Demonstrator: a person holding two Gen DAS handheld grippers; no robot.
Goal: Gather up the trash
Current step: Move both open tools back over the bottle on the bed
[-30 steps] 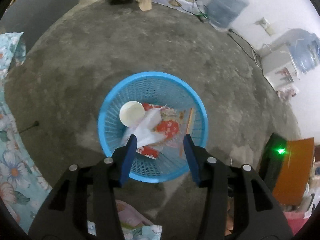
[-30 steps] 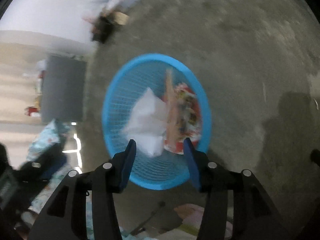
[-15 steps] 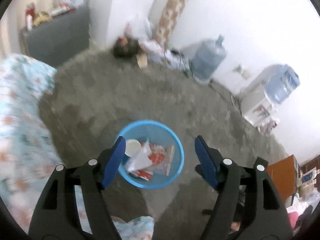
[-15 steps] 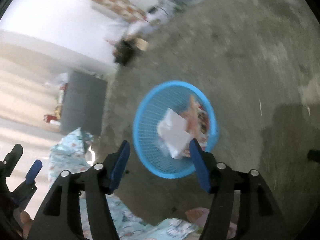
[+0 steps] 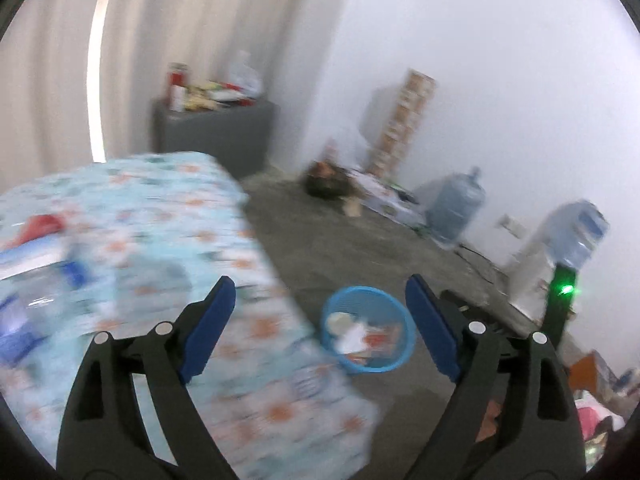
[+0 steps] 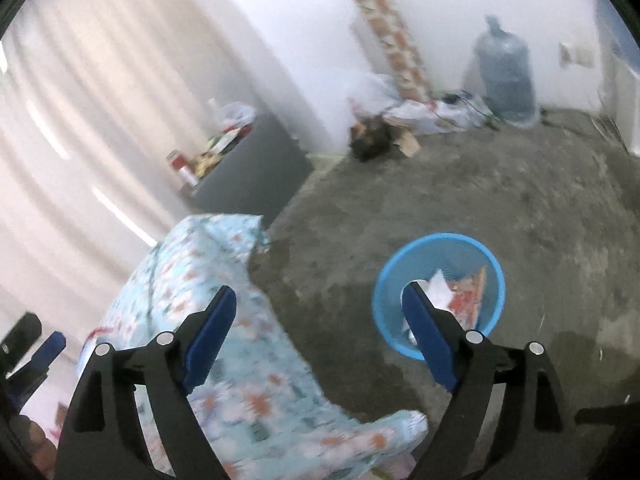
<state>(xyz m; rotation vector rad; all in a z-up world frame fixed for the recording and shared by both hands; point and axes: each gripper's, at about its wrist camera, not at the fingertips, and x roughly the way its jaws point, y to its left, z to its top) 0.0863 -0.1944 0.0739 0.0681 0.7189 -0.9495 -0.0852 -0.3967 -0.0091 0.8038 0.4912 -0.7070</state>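
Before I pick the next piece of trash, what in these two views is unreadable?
- Items on the floral bedspread, left wrist view: motion blur.
- Blue basket contents, right wrist view: partly behind a finger.
- Clutter on the grey cabinet: too small and blurred in both views.

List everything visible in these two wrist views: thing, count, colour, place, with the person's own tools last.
basket: one, blue mesh, on the grey floor, holding trash.
trash in basket: several pieces, white and red, inside; too blurred to count.
floral cloth: one, pale blue with orange flowers, draped over a surface left of the basket.
items on cloth: red, white and blue, blurred.
cabinet: one, dark grey, by the curtain, cluttered top.
water jugs: two, bluish, by the white wall.
patterned roll: one, orange and white, leaning on the wall.
left tool: blue pads, jaws opening, nothing between.
right tool: blue pads, jaws opening, nothing between.
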